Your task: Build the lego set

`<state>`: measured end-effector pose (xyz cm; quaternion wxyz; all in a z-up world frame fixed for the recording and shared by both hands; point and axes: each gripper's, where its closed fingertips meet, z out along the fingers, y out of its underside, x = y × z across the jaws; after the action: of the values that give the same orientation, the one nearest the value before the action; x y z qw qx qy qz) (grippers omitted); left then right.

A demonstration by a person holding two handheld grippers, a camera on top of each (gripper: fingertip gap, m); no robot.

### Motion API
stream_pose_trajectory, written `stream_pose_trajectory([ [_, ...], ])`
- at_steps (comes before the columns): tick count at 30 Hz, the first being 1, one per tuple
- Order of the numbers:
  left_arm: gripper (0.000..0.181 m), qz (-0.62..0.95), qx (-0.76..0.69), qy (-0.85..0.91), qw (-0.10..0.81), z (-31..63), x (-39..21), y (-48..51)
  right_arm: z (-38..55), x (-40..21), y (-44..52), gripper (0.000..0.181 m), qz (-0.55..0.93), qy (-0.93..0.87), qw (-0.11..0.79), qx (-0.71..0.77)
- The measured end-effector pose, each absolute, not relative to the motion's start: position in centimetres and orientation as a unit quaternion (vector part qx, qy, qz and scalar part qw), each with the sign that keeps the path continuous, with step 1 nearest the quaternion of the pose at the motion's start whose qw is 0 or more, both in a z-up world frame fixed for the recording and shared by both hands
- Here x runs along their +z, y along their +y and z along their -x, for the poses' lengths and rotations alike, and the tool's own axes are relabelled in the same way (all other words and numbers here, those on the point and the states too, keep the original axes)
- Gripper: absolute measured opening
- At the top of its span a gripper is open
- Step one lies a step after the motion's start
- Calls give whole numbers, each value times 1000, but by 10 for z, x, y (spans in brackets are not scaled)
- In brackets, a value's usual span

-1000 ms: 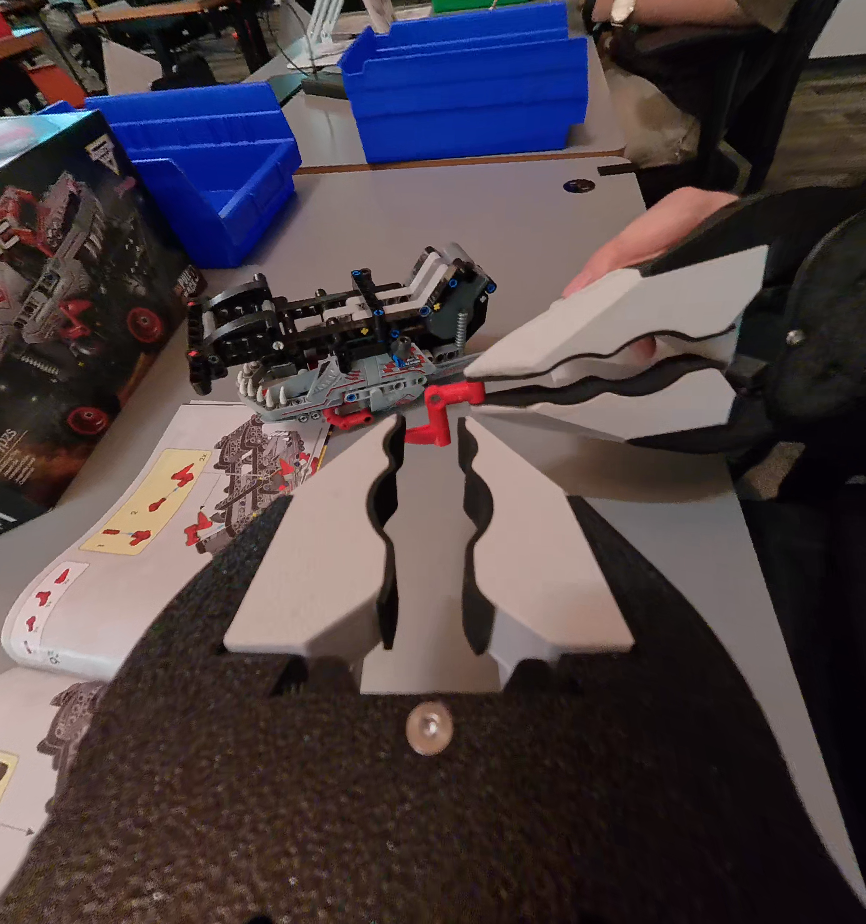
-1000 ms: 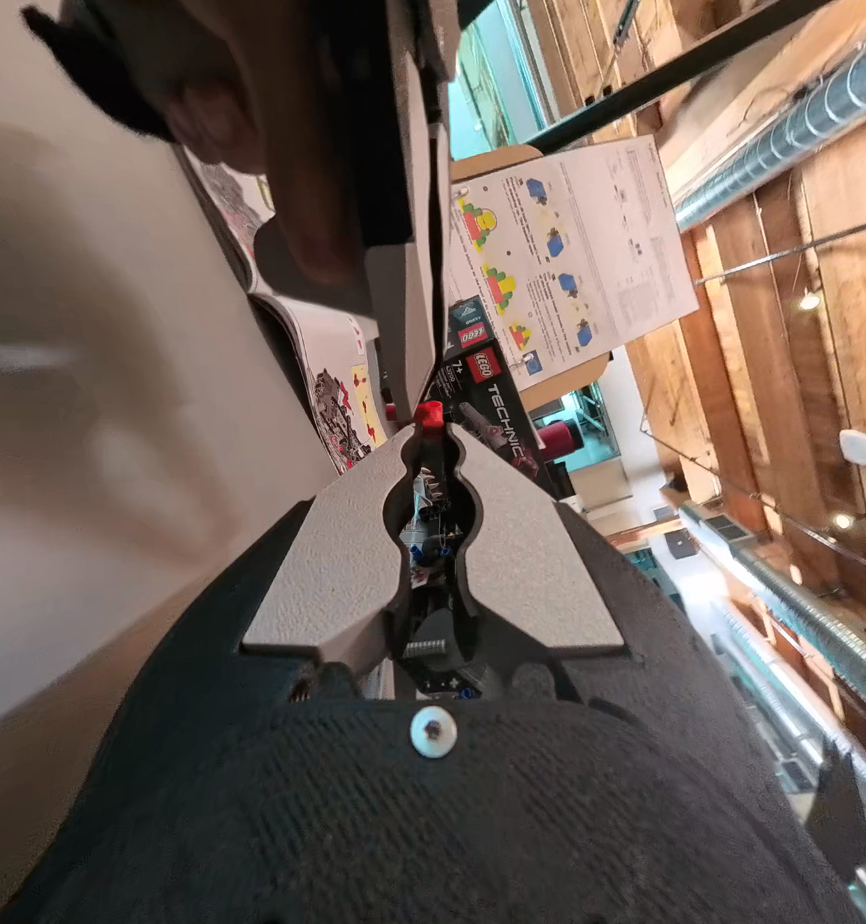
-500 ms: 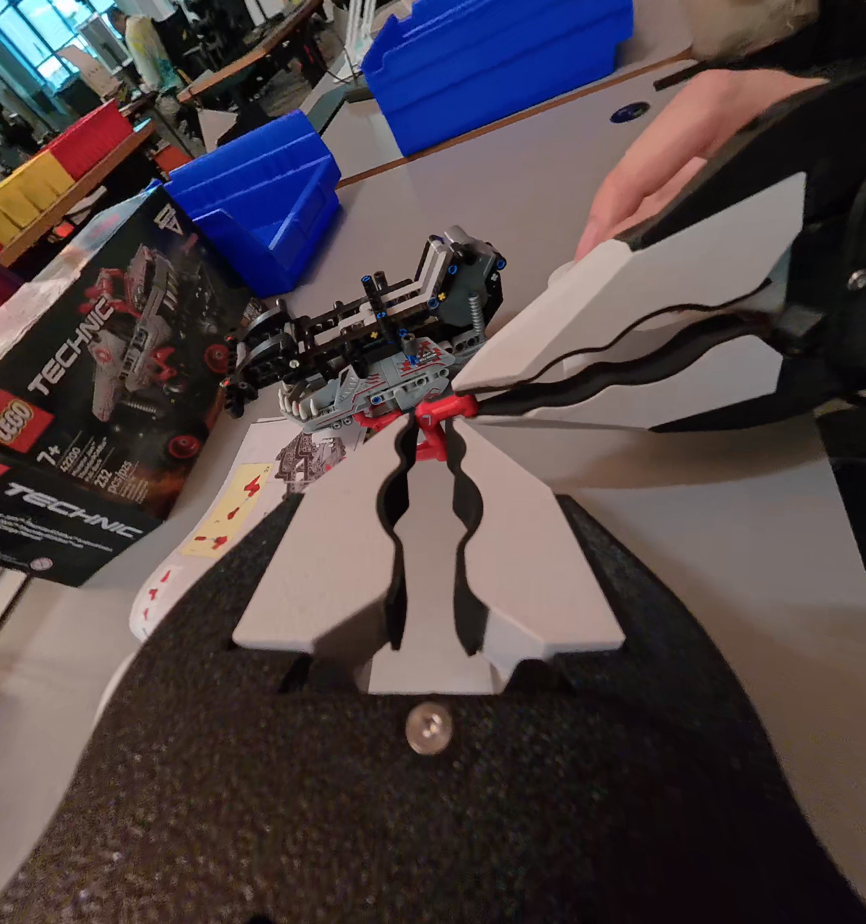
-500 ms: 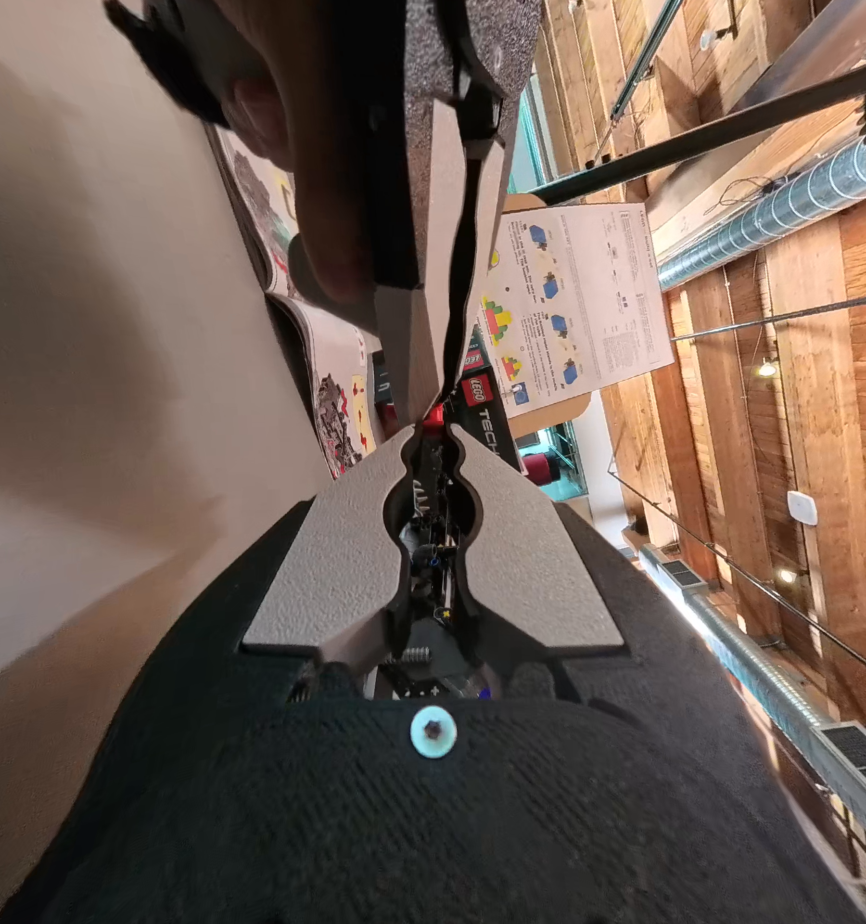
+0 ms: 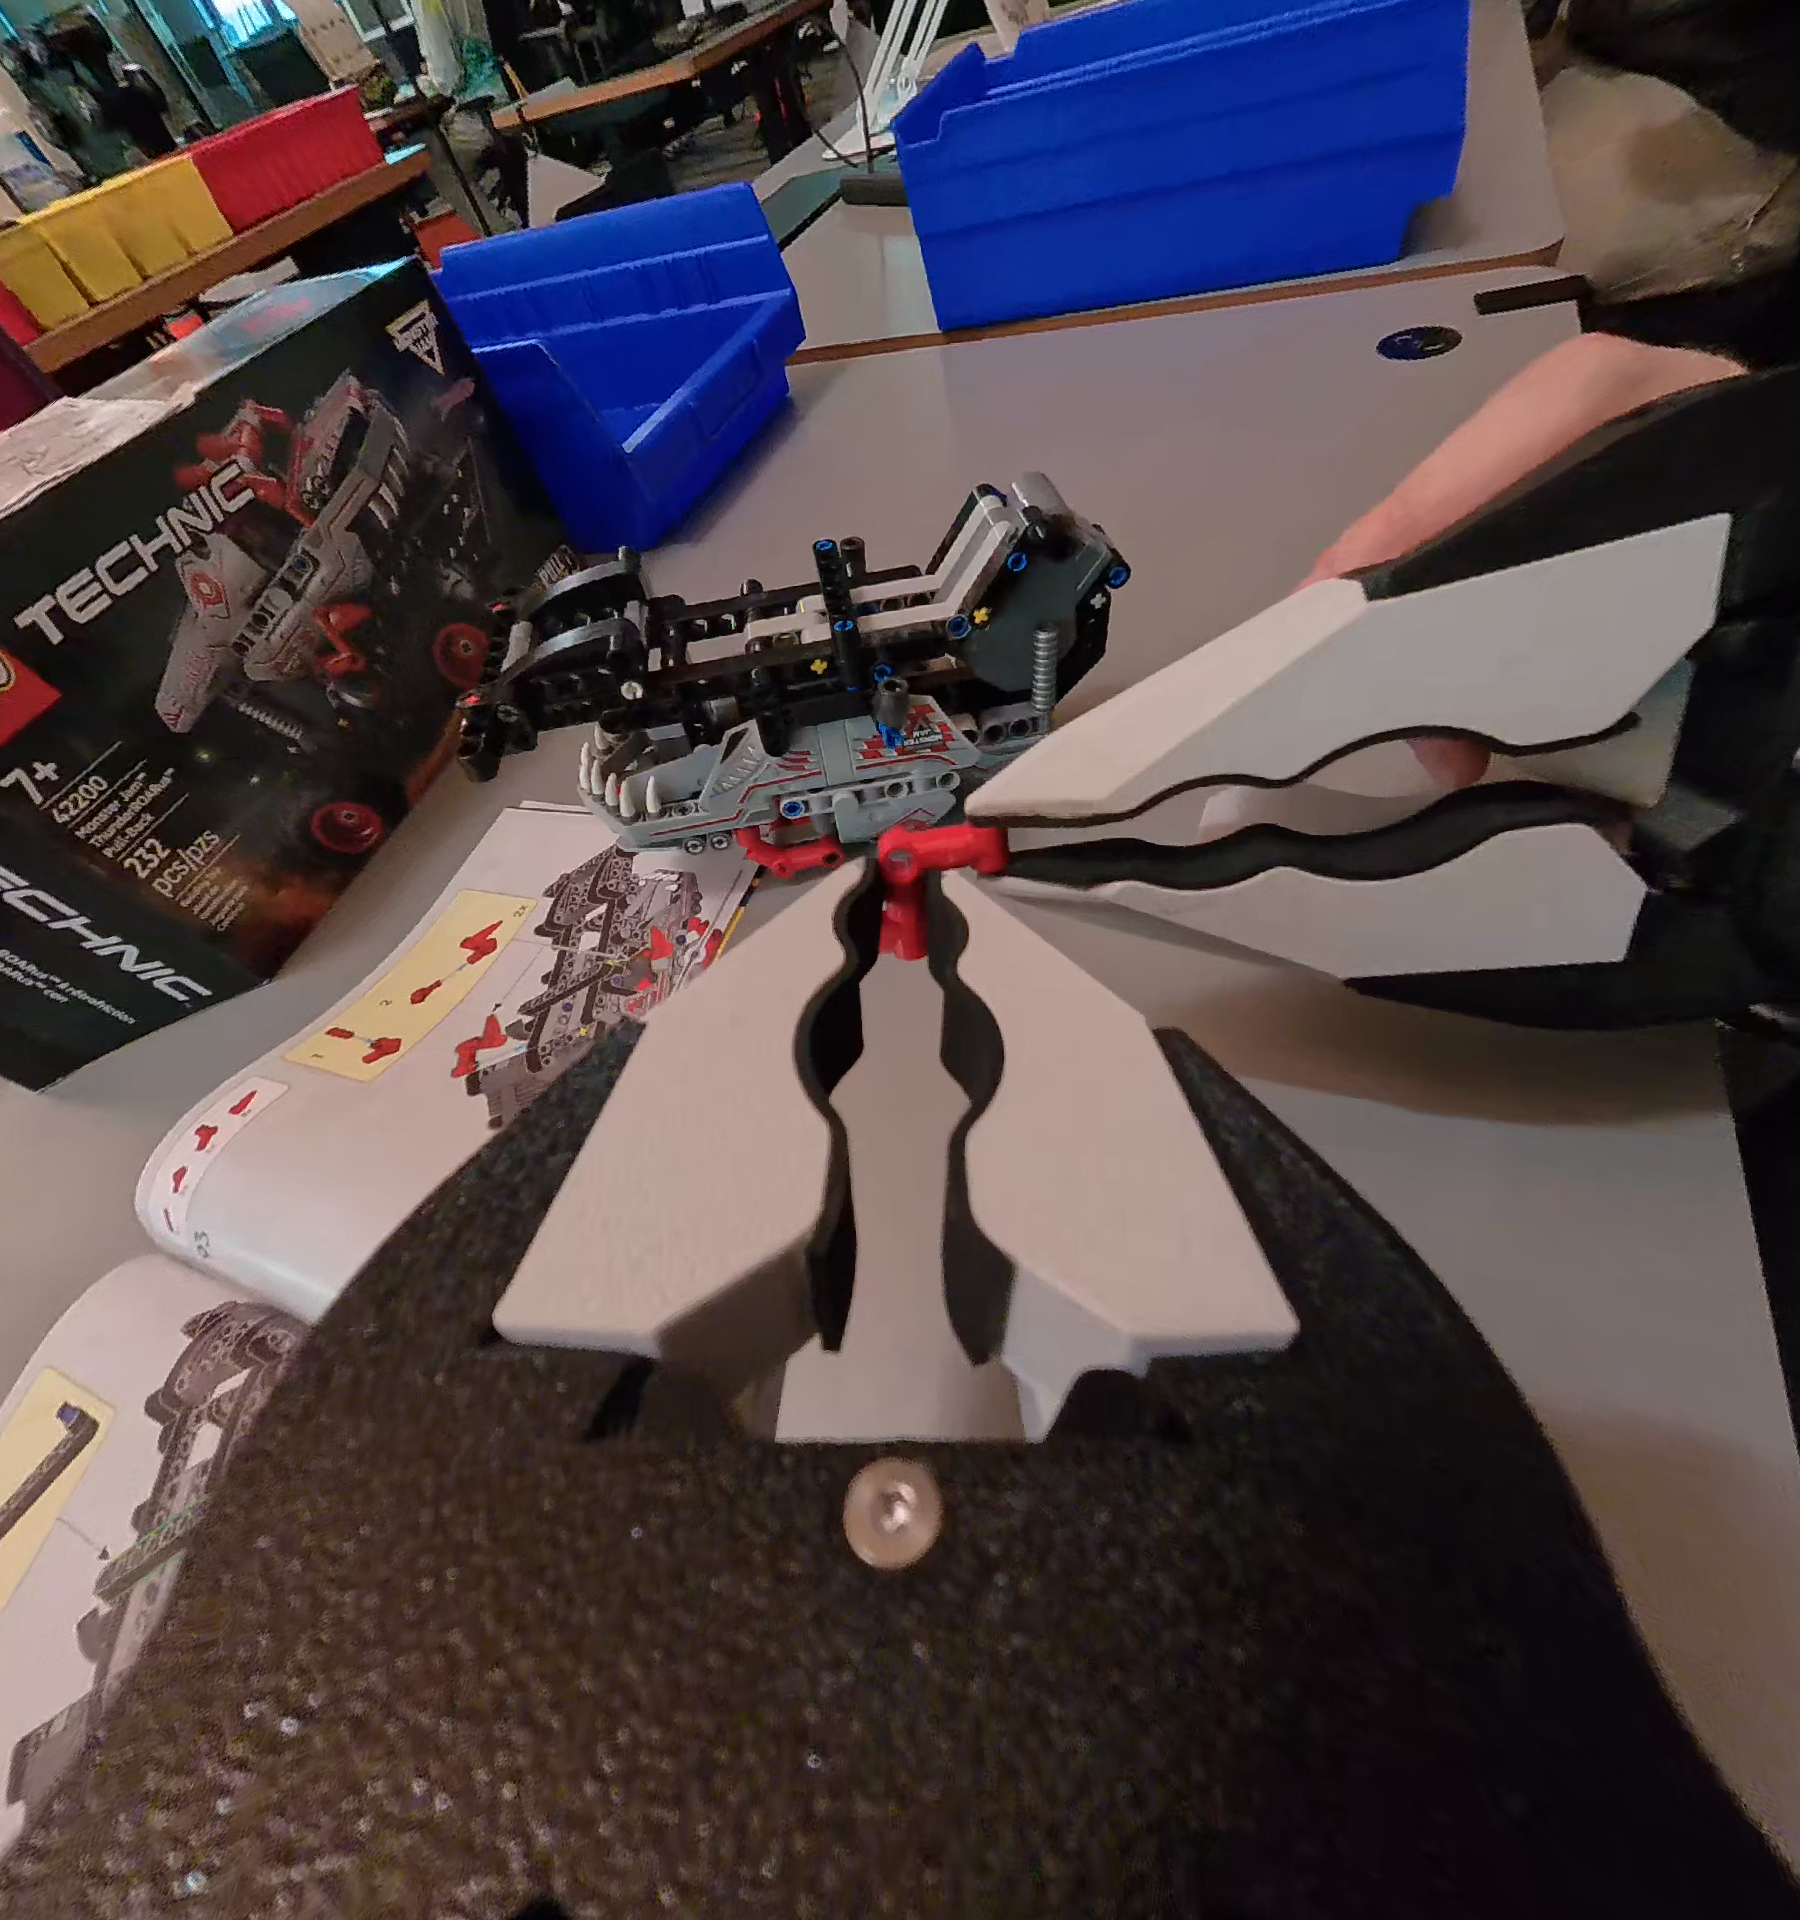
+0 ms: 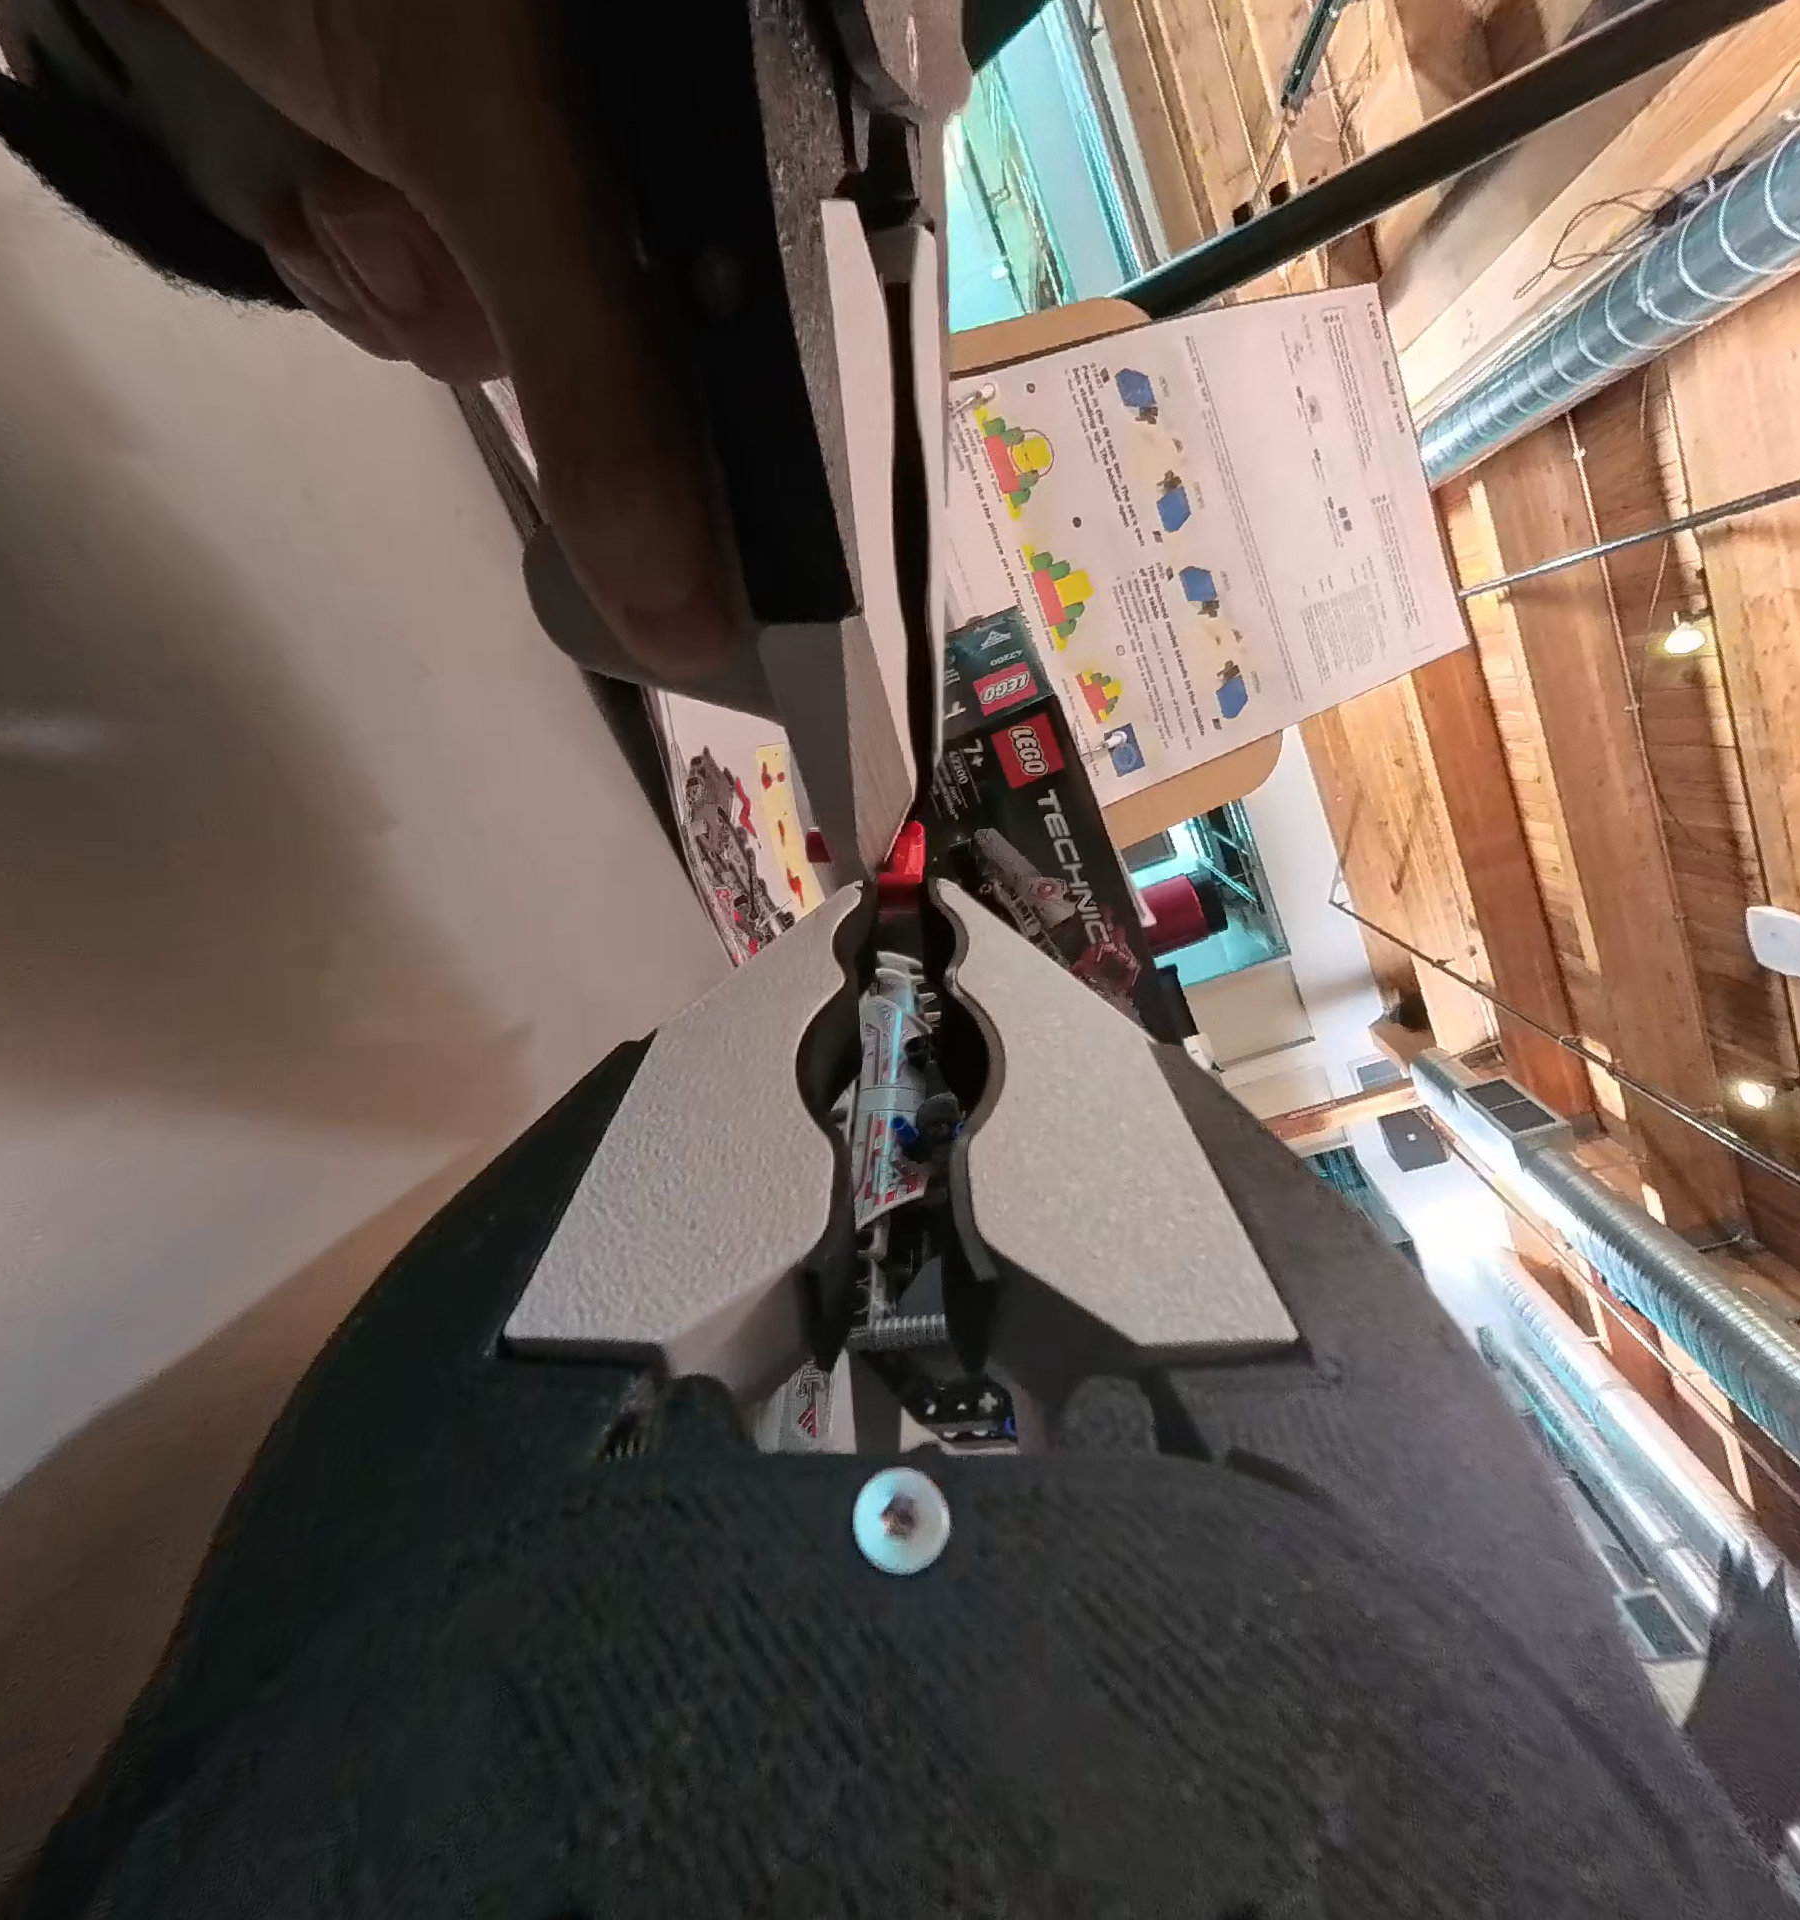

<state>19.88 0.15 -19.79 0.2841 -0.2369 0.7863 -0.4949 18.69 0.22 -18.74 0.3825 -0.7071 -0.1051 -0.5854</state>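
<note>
Landmark: truck chassis [image 5: 802, 675] on the bench [image 5: 1239, 436]. Box [image 5: 179, 665] sits left of it, manual [image 5: 439, 997] in front. The chassis lies on its side, long axis left-right, toothed grey panel toward the manual.

Step in hand: a small red L-piece [image 5: 922, 868], just in front of the chassis, pinched by both tools. Left tool [image 5: 896, 904] is narrow on its lower leg; right tool [image 5: 984, 842] is narrow on the horizontal leg.

Next move likely calls for one tool to let go, then pressing the piece into the chassis near the red clip [image 5: 792, 854].
</note>
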Motion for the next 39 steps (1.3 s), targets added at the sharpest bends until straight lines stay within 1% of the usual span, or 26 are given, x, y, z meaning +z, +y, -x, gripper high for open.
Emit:
stream_pose_trajectory([
  [8,5,206,-482,806,275,-202,-196,-6,-189,-186,-5,6,702,-48,417,-575],
  [14,5,144,-461,828,287,-207,-198,-2,-191,-191,-2,9,724,-30,446,-525],
  [16,5,121,-454,827,309,-212,-196,3,-188,-195,-3,17,751,-34,453,-480],
  [17,5,111,-453,826,317,-213,-195,5,-188,-190,-11,25,756,-26,458,-466],
  [20,5,111,-468,813,328,-214,-192,12,-204,-146,-68,37,716,68,504,-479],
  [22,5,121,-484,804,323,-216,-194,13,-223,-143,-102,68,718,167,541,-404],
  [23,5,128,-488,803,318,-219,-196,13,-233,-158,-112,77,733,208,547,-346],
  [25,5,153,-486,805,305,-228,-203,11,-246,-191,-116,72,753,248,558,-246],
  [26,5,164,-482,806,302,-233,-205,11,-249,-200,-114,63,750,262,568,-213],
  [28,5,173,-469,814,296,-238,-210,9,-248,-203,-104,55,738,277,591,-173],
  [31,5,186,-443,827,292,-246,-219,12,-252,-204,-96,48,740,287,569,-217],
  [33,5,195,-427,837,282,-251,-225,12,-247,-200,-89,39,737,274,562,-257],
  [35,5,194,-419,842,278,-254,-226,10,-240,-197,-78,34,739,252,555,-287],
  [39,5,193,-412,846,277,-260,-226,7,-235,-197,-63,36,742,232,527,-343],
])
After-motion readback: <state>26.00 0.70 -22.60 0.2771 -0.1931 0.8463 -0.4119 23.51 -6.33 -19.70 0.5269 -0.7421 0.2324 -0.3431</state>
